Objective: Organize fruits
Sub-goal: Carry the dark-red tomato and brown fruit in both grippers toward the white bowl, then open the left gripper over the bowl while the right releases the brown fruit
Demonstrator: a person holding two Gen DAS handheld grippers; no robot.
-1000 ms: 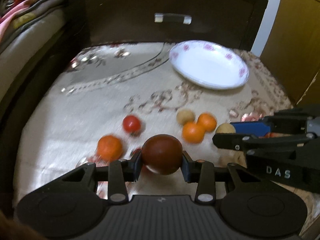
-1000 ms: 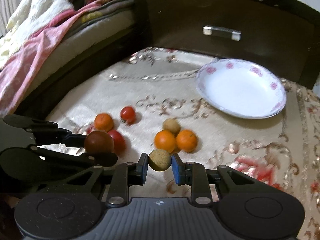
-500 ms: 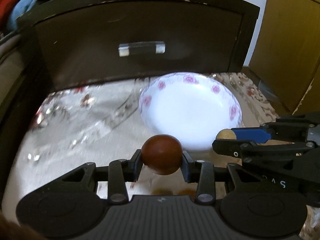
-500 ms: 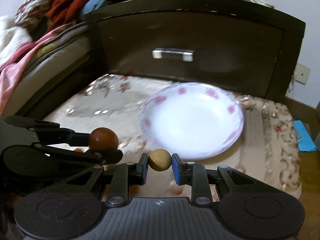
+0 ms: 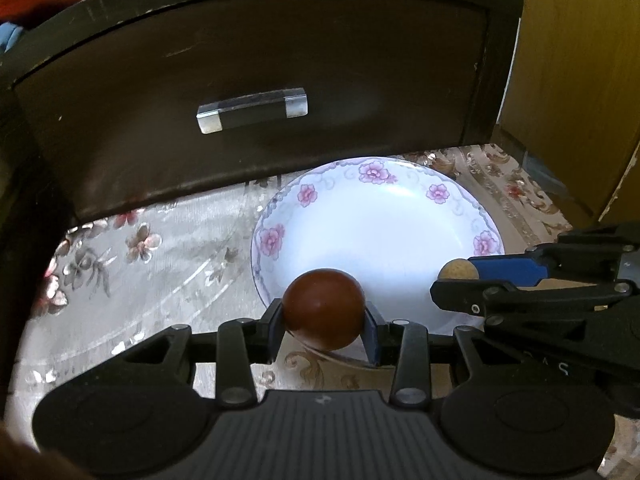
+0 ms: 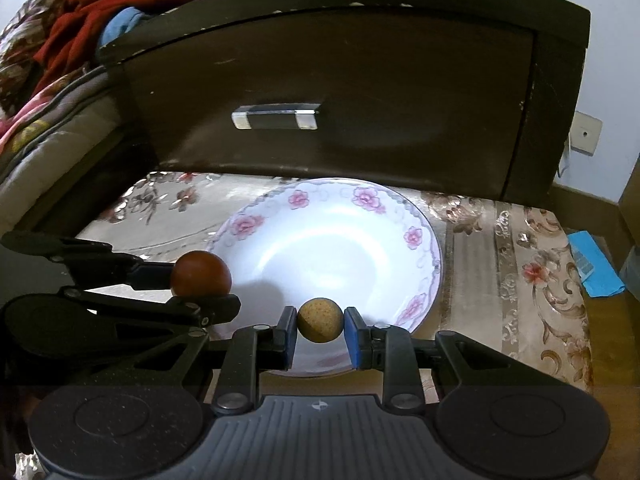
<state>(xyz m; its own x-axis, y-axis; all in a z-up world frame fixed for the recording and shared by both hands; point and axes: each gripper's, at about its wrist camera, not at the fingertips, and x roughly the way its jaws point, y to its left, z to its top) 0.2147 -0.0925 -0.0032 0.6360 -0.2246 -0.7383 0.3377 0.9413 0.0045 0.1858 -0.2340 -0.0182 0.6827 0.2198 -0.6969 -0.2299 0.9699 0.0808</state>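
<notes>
My left gripper [image 5: 324,330] is shut on a dark red-brown round fruit [image 5: 323,309] and holds it above the near rim of a white plate with pink flowers [image 5: 400,216]. My right gripper [image 6: 320,330] is shut on a small tan round fruit [image 6: 320,320] and holds it over the plate's [image 6: 424,272] near edge. Each gripper shows in the other's view: the left gripper [image 6: 202,286] with its red fruit [image 6: 201,273], the right gripper [image 5: 460,276] with the tan fruit [image 5: 457,270]. The plate holds nothing.
A dark wooden drawer front [image 5: 256,80] with a metal handle [image 5: 252,110] stands right behind the plate. A patterned cloth [image 6: 520,248] covers the surface. Bedding [image 6: 48,80] lies at the left. A blue object [image 6: 596,264] lies off the right edge.
Both grippers have carried their fruits forward from the pile of loose fruits to the plate. The plate now looms close and the other fruits have dropped out of view.
</notes>
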